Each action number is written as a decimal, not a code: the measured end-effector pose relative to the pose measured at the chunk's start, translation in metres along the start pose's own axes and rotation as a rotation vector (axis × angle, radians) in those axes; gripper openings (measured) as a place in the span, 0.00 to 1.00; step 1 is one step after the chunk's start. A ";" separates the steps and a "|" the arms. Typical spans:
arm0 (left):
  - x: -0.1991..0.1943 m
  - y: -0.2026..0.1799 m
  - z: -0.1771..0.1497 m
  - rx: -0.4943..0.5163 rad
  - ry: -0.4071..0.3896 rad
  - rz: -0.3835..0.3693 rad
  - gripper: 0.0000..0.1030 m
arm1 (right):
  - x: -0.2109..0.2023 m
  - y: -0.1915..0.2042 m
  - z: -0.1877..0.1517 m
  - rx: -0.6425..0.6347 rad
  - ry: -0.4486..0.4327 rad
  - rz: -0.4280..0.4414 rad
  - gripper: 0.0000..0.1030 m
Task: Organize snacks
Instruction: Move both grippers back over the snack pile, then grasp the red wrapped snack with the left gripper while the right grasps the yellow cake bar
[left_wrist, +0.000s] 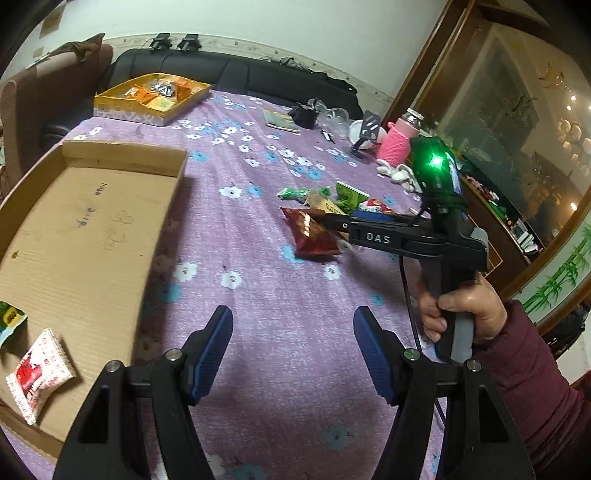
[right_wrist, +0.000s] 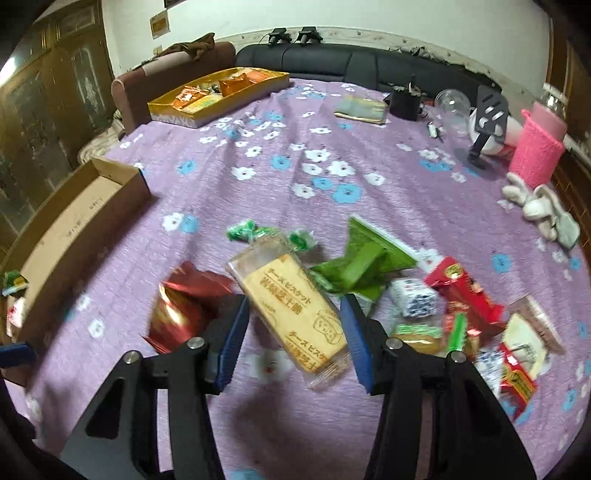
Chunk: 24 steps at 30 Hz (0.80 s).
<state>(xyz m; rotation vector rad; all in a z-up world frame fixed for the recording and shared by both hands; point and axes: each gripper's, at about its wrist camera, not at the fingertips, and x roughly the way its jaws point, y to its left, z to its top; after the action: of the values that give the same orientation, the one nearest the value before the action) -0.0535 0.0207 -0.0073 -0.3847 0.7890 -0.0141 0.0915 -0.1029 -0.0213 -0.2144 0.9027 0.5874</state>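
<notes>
Left wrist view: the cardboard box (left_wrist: 85, 236) holds only two packets (left_wrist: 38, 373), while the left gripper (left_wrist: 293, 343) hangs empty, jaws apart, over the table (left_wrist: 258, 295). Right wrist view: most snacks (right_wrist: 458, 295) are still heaped on the table; the right gripper (right_wrist: 293, 334) has jaws open around a biscuit pack (right_wrist: 291, 306), not visibly pressing it.

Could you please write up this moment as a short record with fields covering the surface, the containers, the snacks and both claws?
surface: purple floral tablecloth
near container: cardboard tray, holding a red-and-white packet
far container: yellow tray with orange snack packets
loose snacks: pile including a green packet
left claw: open, empty, above the cloth
right claw: open around a cheese biscuit pack, pads not visibly pressing
beside it: red foil packet
</notes>
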 end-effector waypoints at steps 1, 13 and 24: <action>0.000 0.000 0.001 0.001 0.001 0.007 0.66 | 0.000 0.002 -0.001 0.005 0.009 0.012 0.40; 0.043 -0.022 0.036 0.055 0.062 0.065 0.66 | -0.037 -0.010 -0.041 0.134 -0.002 0.010 0.01; 0.130 -0.035 0.071 0.120 0.115 0.198 0.38 | -0.043 -0.027 -0.038 0.209 -0.103 0.046 0.39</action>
<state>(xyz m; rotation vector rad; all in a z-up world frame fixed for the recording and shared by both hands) 0.0921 -0.0086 -0.0391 -0.1924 0.9327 0.1017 0.0607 -0.1574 -0.0123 0.0247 0.8638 0.5372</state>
